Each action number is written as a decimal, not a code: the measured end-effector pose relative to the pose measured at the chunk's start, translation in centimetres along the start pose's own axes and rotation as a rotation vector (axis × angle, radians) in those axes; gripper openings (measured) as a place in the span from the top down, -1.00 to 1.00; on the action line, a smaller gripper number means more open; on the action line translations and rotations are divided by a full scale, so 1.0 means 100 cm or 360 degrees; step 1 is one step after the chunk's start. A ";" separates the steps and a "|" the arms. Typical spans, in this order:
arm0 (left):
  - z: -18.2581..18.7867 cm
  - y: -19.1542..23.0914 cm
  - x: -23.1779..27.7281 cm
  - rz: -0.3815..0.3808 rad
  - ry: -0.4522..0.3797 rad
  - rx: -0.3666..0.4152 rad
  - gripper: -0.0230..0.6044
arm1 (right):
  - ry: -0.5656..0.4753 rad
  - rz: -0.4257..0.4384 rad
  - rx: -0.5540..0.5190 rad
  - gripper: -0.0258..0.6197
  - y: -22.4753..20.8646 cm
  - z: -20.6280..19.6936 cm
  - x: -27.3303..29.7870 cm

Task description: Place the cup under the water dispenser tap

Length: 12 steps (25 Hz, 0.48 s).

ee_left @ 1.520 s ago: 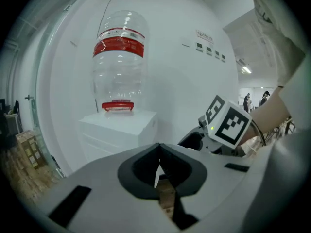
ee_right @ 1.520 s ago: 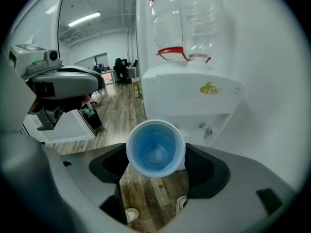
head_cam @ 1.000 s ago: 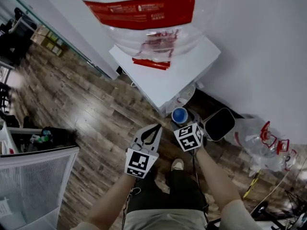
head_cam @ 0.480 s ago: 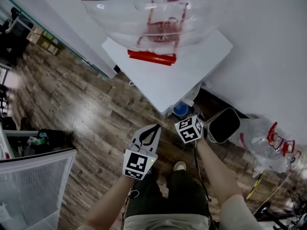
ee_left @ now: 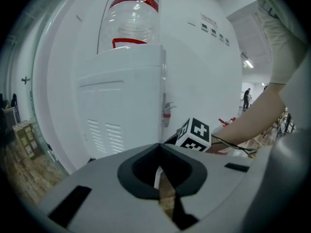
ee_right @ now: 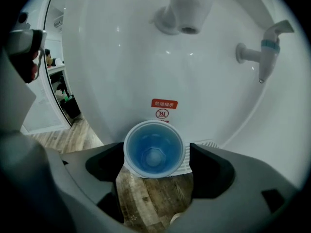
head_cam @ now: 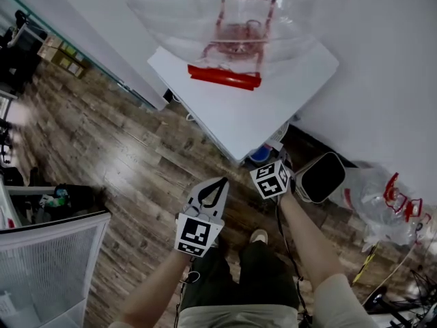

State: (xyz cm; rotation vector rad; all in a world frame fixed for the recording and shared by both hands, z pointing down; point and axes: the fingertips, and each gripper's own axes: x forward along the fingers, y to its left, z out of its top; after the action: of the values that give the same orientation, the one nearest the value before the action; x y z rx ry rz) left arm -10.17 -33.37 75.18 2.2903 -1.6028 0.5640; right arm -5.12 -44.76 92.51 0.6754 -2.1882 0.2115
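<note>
A blue cup [ee_right: 153, 149] stands upright between the jaws of my right gripper [ee_right: 154, 160], at the foot of the white water dispenser [head_cam: 246, 108]. The jaws are opening; the left one is at the rim, and a thin gap shows on the right. A white tap [ee_right: 187, 6] hangs above the cup, and a blue-banded tap [ee_right: 266, 50] is to the right. In the head view the cup [head_cam: 259, 157] peeks from under the dispenser's top, ahead of the right gripper [head_cam: 263, 164]. My left gripper [head_cam: 222, 182] hangs to the left, shut and empty, its tips [ee_left: 160, 147] pointing at the dispenser's side.
A clear bottle [head_cam: 225, 19] with a red label sits on the dispenser. A white drip grille [ee_right: 209, 142] lies behind the cup. To the right are a black-topped bin [head_cam: 319, 176] and a plastic bag [head_cam: 382, 203]. A white mesh basket [head_cam: 48, 265] stands at the lower left on the wooden floor.
The right gripper has gone lower and closer to the dispenser's front, so the cup is now mostly hidden under its top. The left gripper has hardly shifted in the head view.
</note>
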 end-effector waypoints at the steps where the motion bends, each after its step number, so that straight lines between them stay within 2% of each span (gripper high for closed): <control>1: -0.001 0.002 -0.002 0.0009 0.0011 -0.0002 0.91 | 0.0000 0.0011 0.0025 -0.43 0.000 0.001 -0.002; 4: 0.001 0.004 -0.008 0.0009 0.0027 -0.0036 0.91 | 0.0002 0.0001 0.0053 -0.46 0.001 0.003 -0.014; 7: 0.010 0.003 -0.015 0.0001 0.0025 -0.0053 0.91 | 0.0012 -0.0043 0.0064 -0.31 -0.005 0.005 -0.033; 10: 0.025 0.003 -0.021 -0.0004 0.0023 -0.0075 0.91 | 0.0035 -0.0039 0.0134 -0.08 -0.008 0.008 -0.055; 12: 0.036 0.003 -0.026 -0.0013 0.0023 -0.0078 0.91 | -0.0004 -0.0057 0.0158 0.21 -0.011 0.016 -0.074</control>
State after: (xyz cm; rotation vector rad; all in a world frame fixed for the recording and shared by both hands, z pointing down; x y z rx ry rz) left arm -10.74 -32.91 70.80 2.2511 -1.5821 0.5325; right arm -1.74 -43.32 85.78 0.7702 -2.1777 0.3025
